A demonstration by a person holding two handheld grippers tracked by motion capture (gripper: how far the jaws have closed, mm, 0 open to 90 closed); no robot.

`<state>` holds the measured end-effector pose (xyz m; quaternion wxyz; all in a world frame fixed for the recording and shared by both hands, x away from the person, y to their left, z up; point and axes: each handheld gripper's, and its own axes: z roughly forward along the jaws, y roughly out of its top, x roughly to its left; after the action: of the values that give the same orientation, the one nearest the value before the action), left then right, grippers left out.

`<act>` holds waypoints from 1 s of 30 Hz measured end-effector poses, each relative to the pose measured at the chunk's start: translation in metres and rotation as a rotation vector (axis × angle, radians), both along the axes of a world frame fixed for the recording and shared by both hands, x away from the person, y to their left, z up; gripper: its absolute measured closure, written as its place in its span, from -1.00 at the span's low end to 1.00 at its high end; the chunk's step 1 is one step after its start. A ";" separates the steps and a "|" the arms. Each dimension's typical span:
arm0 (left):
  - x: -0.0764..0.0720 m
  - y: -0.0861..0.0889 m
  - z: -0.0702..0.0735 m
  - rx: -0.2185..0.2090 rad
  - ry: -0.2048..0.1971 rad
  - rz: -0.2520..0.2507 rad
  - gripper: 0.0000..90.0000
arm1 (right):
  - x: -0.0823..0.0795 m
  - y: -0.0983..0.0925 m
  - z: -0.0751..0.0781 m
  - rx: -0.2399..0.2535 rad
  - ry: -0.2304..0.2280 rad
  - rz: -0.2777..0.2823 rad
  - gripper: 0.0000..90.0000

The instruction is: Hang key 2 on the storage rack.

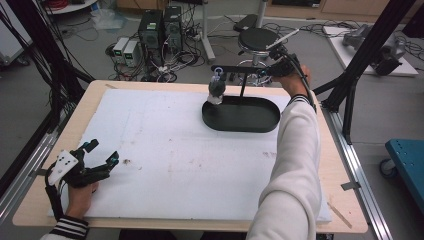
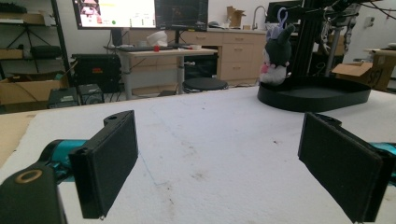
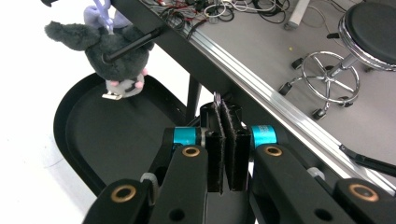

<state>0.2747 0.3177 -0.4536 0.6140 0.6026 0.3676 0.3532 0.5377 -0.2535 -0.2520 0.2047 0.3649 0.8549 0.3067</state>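
Observation:
A dark grey plush toy [image 1: 217, 90] [image 2: 275, 56] [image 3: 116, 60] hangs by a purple loop from the thin black bar [image 1: 240, 68] of a stand. The stand rises from a black oval tray [image 1: 240, 122] [image 2: 317, 98] [image 3: 93, 140] at the far middle of the table. My right gripper [image 1: 272, 71] [image 3: 227, 109] sits at the bar's right end, behind the tray. Its pads are pressed together, and a small thin ring [image 3: 217, 97] pokes out between their tips. My left gripper [image 1: 103, 151] [image 2: 217, 158] rests near the front left corner, open with nothing between its jaws.
A white foam sheet [image 1: 165, 150] covers the wooden table. Beyond the far edge stand a round stool [image 1: 256, 40], computer cases [image 1: 160, 27] and tangled cables. A black frame strut [image 1: 370, 50] slants at the right, and a blue cart [image 1: 407, 165] stands beside the table.

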 end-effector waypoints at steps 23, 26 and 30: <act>0.000 0.000 0.000 0.001 0.001 -0.001 -0.72 | -0.015 -0.005 0.014 0.235 -0.133 -0.028 -0.98; 0.000 0.000 0.000 0.000 0.001 0.000 -0.72 | -0.025 -0.008 0.014 0.256 -0.146 -0.020 -0.98; 0.000 -0.001 0.000 0.005 -0.002 0.000 -0.72 | -0.044 -0.008 0.018 0.298 -0.154 0.013 -0.98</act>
<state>0.2745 0.3172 -0.4536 0.6129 0.6038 0.3660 0.3548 0.4940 -0.2617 -0.2341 0.2115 0.3611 0.7841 0.4583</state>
